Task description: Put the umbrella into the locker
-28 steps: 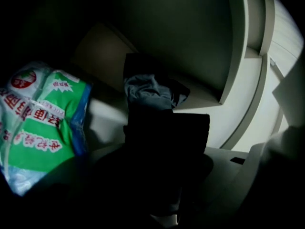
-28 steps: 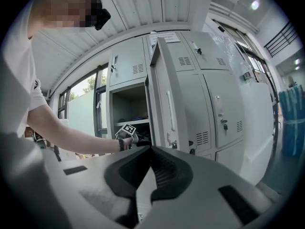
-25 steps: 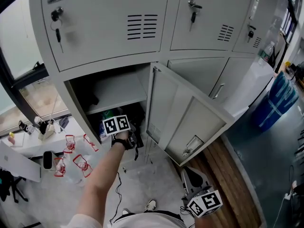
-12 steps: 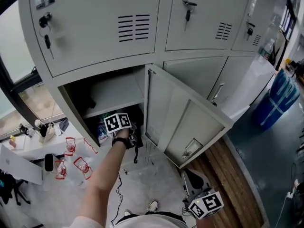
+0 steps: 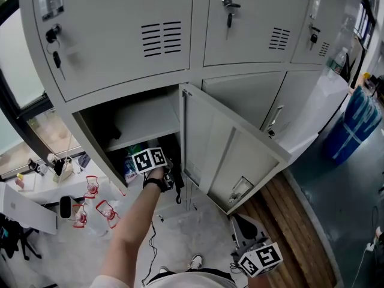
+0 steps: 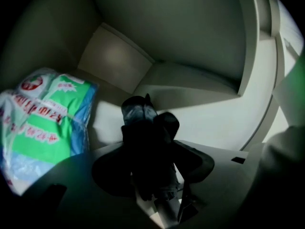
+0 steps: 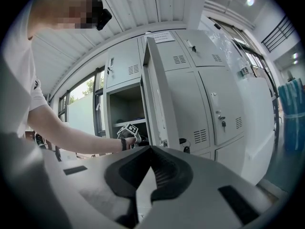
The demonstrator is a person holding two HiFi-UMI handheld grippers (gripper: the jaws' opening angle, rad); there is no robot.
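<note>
The dark folded umbrella (image 6: 145,142) lies inside the grey locker's (image 5: 120,53) lower compartment, under the shelf (image 5: 147,117). My left gripper (image 6: 153,178) reaches into that compartment with the umbrella between its jaws. The jaws stand wide, and a pale gap shows beside the umbrella's handle end. They have just been widening, then drew in slightly. In the head view the left gripper (image 5: 159,165) sits at the compartment's mouth, its tips lost in shadow. The right gripper (image 5: 245,236) hangs low beside the open door (image 5: 231,146), shut and empty.
A green and white packet (image 6: 45,123) lies in the compartment left of the umbrella. A blue bin (image 5: 359,125) stands at the right. A white table (image 5: 36,188) with red-framed items is at the left. Keys hang in the upper doors (image 5: 228,17).
The head view has tipped a little, so the lockers sit higher in the picture. The left hand stays at the compartment's mouth. The right gripper has not moved.
</note>
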